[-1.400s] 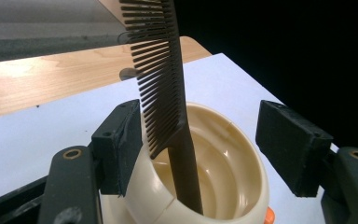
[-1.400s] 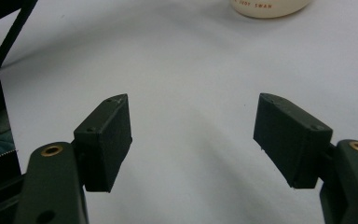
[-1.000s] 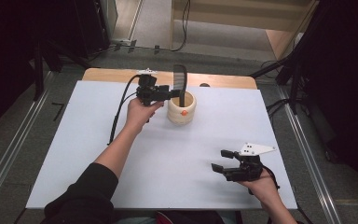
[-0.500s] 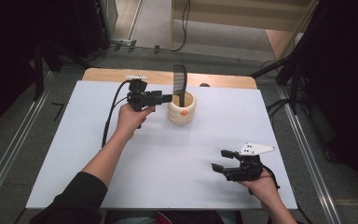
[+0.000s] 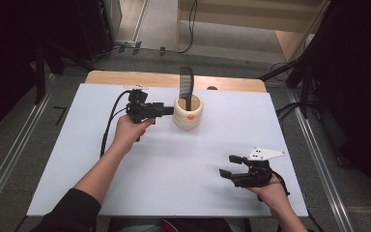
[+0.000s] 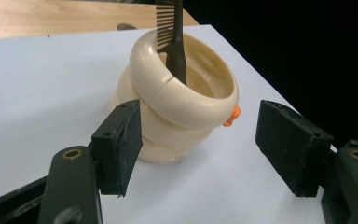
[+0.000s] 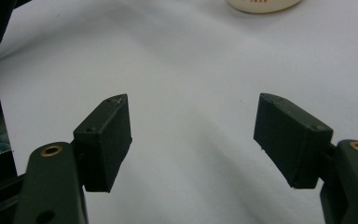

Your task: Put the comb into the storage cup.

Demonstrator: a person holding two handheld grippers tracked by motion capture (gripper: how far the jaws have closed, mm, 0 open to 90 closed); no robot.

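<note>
Just left of the cream ringed holder (image 5: pixel 188 112), the left hand-held gripper (image 5: pixel 166 110) hovers level above the white worktop (image 5: pixel 174 169), its tips pointing at the holder's side. Its jaws stand spread with nothing pinched between them; in the left gripper view the holder (image 6: pixel 168 126) sits just beyond the two black pads (image 6: pixel 126 144), clear of both. That holder looks like stacked cream rings with a small orange knob (image 6: pixel 233 115) on its side, and it stands upright near the far edge of the worktop. A black comb (image 5: pixel 186 87) stands upright inside it, teeth end up, leaning on the rim; in the left gripper view the comb's (image 6: pixel 176 46) handle dips into the cup.

Well apart, near the front right corner of the worktop, the right hand-held gripper (image 5: pixel 227 166) rests low in the person's hand, its jaws likewise spread and holding nothing. In the right gripper view its pads (image 7: pixel 105 140) frame bare white worktop (image 7: pixel 191 93), with the base of the holder (image 7: pixel 263 5) at the top edge.
</note>
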